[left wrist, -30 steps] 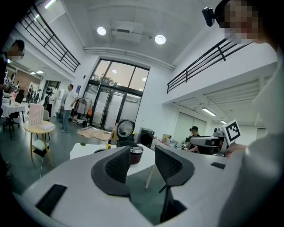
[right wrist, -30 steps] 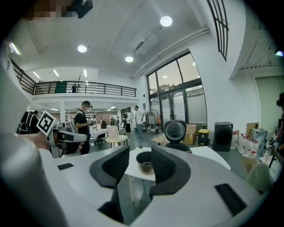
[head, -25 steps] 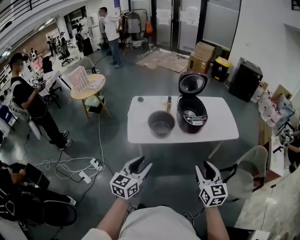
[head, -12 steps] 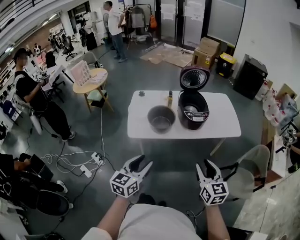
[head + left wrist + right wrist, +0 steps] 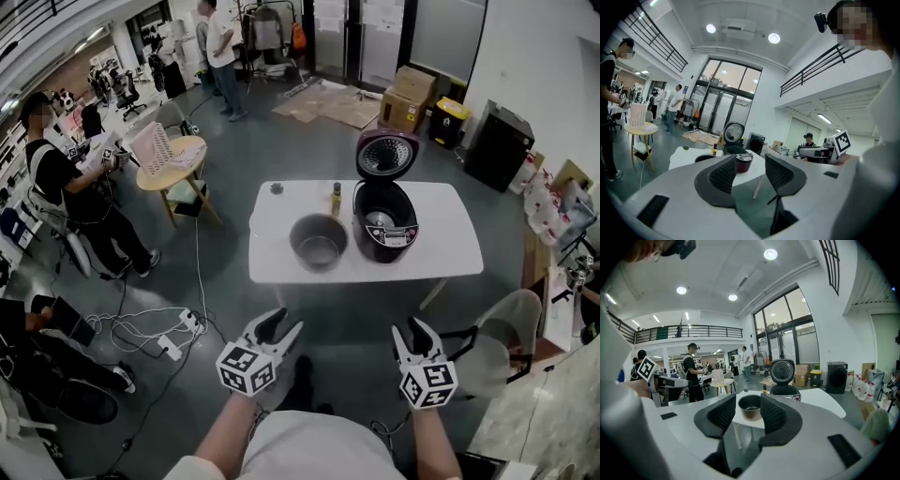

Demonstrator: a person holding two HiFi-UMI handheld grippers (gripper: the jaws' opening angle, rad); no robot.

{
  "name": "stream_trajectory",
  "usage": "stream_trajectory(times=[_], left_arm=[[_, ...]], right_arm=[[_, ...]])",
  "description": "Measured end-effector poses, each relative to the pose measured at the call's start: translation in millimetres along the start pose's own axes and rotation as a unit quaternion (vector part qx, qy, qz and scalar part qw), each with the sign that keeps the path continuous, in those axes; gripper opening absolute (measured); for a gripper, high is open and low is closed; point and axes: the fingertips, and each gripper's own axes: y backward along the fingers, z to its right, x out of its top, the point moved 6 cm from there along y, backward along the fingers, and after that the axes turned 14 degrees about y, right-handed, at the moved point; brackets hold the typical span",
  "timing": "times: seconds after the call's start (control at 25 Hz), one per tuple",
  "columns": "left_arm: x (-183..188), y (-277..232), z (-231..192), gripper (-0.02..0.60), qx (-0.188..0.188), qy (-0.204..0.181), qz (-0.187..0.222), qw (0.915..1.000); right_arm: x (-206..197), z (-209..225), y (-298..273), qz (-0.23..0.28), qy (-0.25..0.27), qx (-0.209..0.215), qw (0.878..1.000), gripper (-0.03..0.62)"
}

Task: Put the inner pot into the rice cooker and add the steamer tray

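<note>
Inner pot [image 5: 319, 242] — on worktop [image 5: 450, 248] beside open rice cooker [image 5: 383, 222], not inserted; left gripper [image 5: 281, 325], right gripper [image 5: 410, 330] — jaws apart, empty

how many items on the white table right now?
4: pot front centre, open rice cooker right of it, small bottle behind, between them, small dark object back left. More may sit inside the cooker.

My left tool [image 5: 284, 322] and right tool [image 5: 411, 328] are white with black-and-white square markers, the counter [image 5: 441, 253] is white, the pot [image 5: 320, 242] dark grey, the cooker [image 5: 384, 225] dark maroon.
</note>
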Motion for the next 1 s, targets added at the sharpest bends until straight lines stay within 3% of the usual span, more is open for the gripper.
stream_trajectory(times=[1.0], left_arm=[[86.1,-177.1,-146.0,0.209,-0.082,-0.010,-0.084,0.9930]], right_arm=[[19.4,49.5,-206.4,-0.061,-0.018,-0.060,0.996,0.169]])
